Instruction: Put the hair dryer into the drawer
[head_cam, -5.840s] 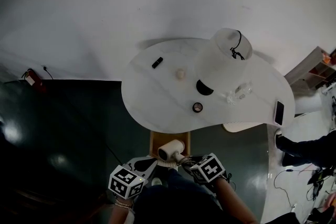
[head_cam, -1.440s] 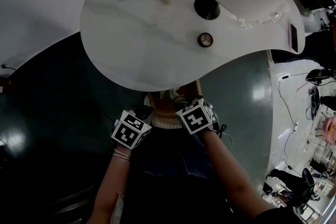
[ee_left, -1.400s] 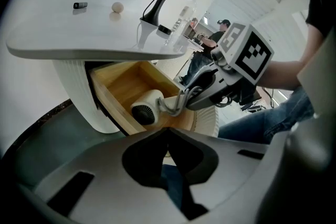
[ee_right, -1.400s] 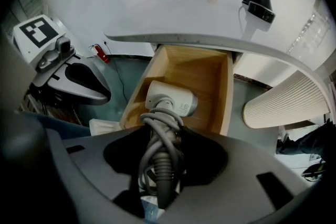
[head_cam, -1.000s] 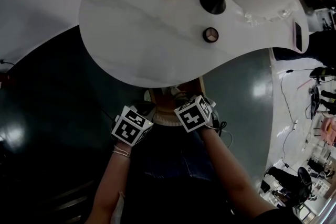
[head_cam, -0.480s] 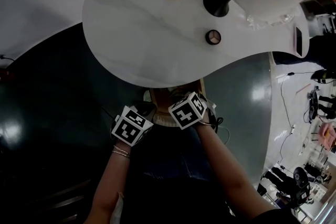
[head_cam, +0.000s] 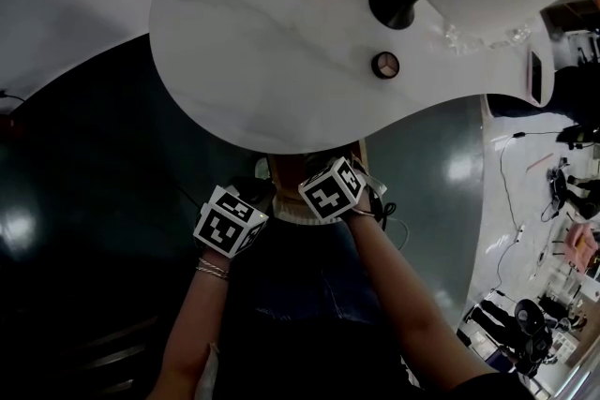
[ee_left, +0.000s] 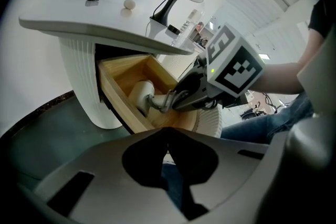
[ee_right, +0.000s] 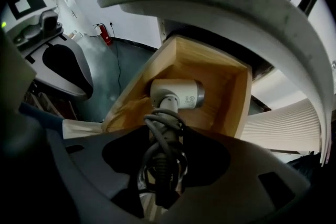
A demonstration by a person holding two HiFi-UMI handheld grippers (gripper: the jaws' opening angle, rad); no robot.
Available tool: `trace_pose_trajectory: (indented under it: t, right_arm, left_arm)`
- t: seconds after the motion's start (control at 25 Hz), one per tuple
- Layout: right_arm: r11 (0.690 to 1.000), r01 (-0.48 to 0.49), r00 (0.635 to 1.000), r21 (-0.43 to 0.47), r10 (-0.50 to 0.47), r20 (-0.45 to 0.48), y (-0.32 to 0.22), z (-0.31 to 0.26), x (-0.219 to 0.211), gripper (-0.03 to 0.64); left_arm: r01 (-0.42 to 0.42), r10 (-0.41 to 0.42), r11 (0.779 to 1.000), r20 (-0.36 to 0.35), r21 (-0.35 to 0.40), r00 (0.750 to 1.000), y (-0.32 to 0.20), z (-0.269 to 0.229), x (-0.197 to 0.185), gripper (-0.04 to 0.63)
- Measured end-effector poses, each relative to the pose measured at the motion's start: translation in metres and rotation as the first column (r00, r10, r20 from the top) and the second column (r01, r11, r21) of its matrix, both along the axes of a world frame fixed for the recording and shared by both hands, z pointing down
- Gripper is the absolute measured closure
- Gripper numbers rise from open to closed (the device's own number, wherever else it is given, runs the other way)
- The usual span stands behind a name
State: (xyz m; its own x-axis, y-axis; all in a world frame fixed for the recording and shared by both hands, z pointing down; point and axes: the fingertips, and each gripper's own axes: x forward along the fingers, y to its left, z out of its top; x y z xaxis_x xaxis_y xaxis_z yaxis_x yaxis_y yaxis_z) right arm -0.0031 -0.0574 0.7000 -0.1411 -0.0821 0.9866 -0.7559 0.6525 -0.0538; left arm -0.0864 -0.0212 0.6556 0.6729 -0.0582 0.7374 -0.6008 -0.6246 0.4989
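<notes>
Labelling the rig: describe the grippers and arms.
Left gripper and right gripper: grey tongs, each with a cube of black-and-white markers. Bracelets ring the left wrist; right sleeve short, dark. The right tongs have just been opening, hair dryer between them.

Open wooden drawer (ee_left: 118, 101), hair dryer (ee_left: 139, 93) inside

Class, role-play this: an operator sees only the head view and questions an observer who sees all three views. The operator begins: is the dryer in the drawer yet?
Observer: The dryer has its head inside the open drawer, as the right gripper view shows.
Operator: What holds it?
Observer: The right tongs, round its handle; their jaws have just been opening.
Operator: And the left tongs?
Observer: The left tongs are shut on nothing, held off to the drawer's side.
</notes>
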Motion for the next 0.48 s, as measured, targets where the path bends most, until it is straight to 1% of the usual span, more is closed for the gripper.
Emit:
trace_pose_trajectory:
  t: [0.12,0.2,0.28,0.36,0.48]
  right_arm:
    - [1.000,-0.027,1.000,-0.002,0.027,0.015,0.003,0.000,0.001,0.399]
    - [0.999,-0.029,0.999,-0.013,0.030,0.022,0.005,-0.003,0.001,0.385]
    - [0.999,-0.003,1.000,-0.034,0.004,0.020,0.008,-0.010,0.002,0.353]
    - [0.997,0.038,0.999,-0.066,-0.037,0.009,0.015,-0.015,0.007,0.341]
    - [0.991,0.085,0.996,-0.108,-0.087,-0.009,0.025,-0.020,0.013,0.340]
  left_arm:
    - [0.004,-0.004,1.000,0.003,-0.015,1.000,0.004,0.000,-0.003,0.580]
    - [0.007,-0.007,1.000,0.002,-0.013,1.000,0.004,0.001,-0.004,0.580]
    - [0.013,-0.013,1.000,-0.001,-0.010,1.000,0.004,0.002,-0.004,0.580]
    - [0.018,-0.018,1.000,-0.005,-0.008,1.000,0.003,0.002,-0.004,0.580]
    - [0.026,-0.026,1.000,-0.012,-0.002,1.000,0.001,0.001,-0.003,0.580]
